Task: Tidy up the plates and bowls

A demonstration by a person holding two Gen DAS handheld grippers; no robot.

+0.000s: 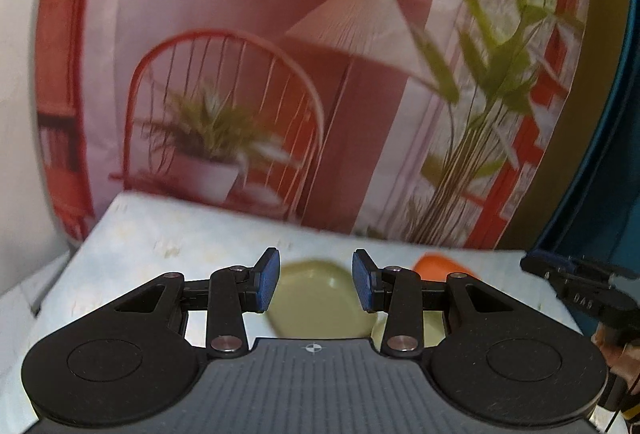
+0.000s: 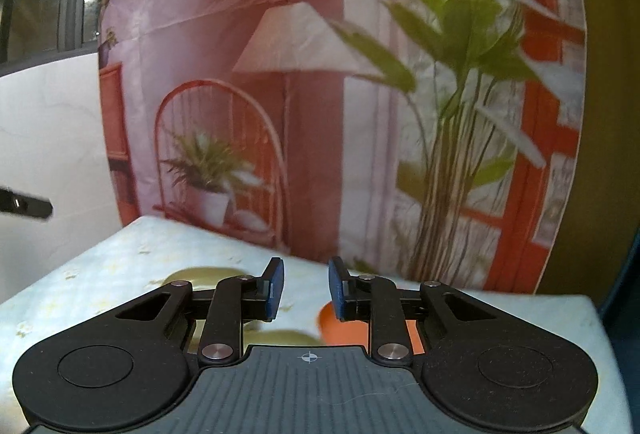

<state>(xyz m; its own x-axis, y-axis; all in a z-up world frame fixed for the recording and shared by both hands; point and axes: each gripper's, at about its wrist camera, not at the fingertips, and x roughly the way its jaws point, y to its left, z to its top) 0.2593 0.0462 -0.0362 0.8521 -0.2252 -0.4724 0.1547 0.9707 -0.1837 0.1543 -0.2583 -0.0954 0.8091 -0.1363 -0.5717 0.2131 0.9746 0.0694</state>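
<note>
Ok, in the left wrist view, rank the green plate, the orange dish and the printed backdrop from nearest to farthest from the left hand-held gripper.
1. Green plate: on the table, right behind the open fingers of the left hand-held gripper.
2. Orange dish: farther back and to the right, partly hidden by the right finger.
3. Printed backdrop: hanging behind the table's far edge.
</note>
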